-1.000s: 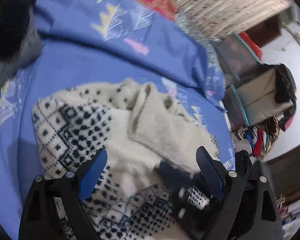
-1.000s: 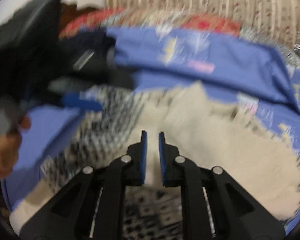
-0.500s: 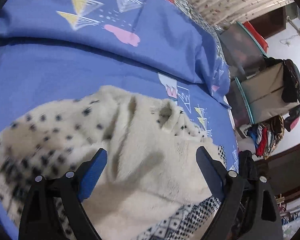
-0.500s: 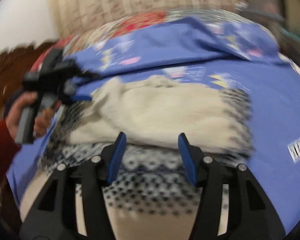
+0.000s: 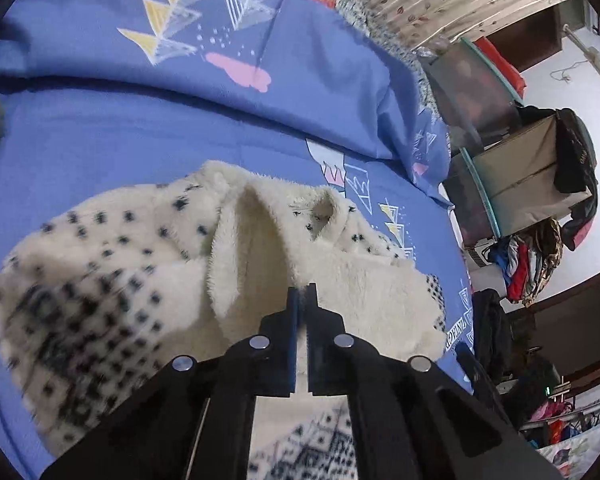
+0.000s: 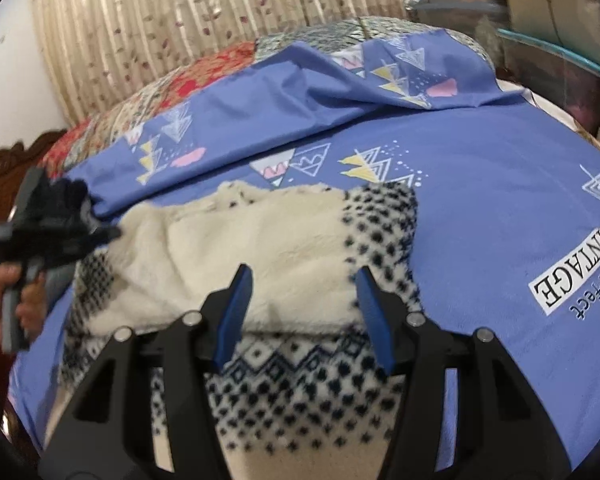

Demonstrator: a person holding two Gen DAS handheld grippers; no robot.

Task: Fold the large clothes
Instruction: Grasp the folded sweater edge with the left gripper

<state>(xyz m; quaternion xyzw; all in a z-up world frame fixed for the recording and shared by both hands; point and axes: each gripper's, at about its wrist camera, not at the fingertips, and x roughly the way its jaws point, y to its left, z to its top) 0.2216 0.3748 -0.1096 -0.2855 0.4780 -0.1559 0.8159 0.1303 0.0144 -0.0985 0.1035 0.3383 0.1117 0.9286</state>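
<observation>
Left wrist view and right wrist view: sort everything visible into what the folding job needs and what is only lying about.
Job:
- cream fleece garment with black dotted pattern, partly folded on the bed
- left gripper, shut on its cream fold
- right gripper, open above it
- blue printed bedsheet, the folding surface

Lying about:
- blue printed pillow
- red patchwork quilt
- heap of coloured clothes
- beige curtain

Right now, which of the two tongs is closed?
The left tongs: their blue fingers sit pressed together over the cream fleece sweater. The right tongs are spread wide above it.
</observation>
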